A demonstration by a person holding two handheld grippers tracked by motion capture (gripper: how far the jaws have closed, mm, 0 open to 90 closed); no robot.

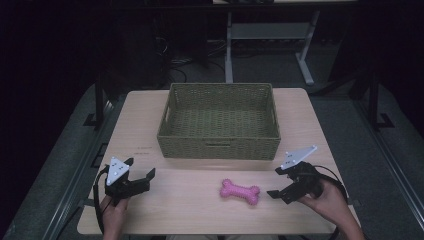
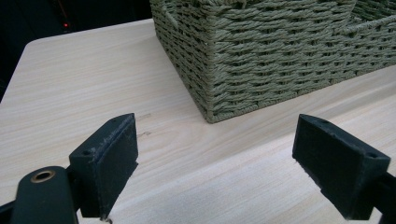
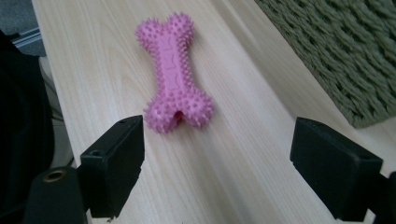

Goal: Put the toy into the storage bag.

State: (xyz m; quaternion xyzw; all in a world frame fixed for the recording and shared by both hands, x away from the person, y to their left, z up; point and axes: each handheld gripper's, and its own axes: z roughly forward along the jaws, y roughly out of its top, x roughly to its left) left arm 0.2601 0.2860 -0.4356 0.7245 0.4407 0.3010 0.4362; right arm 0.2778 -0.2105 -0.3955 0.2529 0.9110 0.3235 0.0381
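Both hands come in from the bottom edge of the high view, each one with a gripper. Left gripper (image 1: 139, 167) rests near the front left corner of the table (image 1: 145, 125), and its jaws are spread wide with nothing between them; in the left gripper view only bare wood lies between the two black pads, and the corner of the woven basket (image 2: 261, 56) stands a little further ahead. Right gripper (image 1: 277, 182) is at the front right side of the table, held by the right hand (image 1: 327, 200), and it points toward the middle. Its jaws are also wide apart and they hold nothing.

Between the two grippers lies the pink spiky bone toy (image 1: 240, 192), flat on the table, in front of the basket and apart from it. In the right gripper view the toy (image 3: 175, 74) lies just ahead of the open jaws, its near end close to the left pad (image 3: 119, 158), probably not touching it, though the angle makes this hard to judge. The basket (image 1: 220, 120) looks empty inside.
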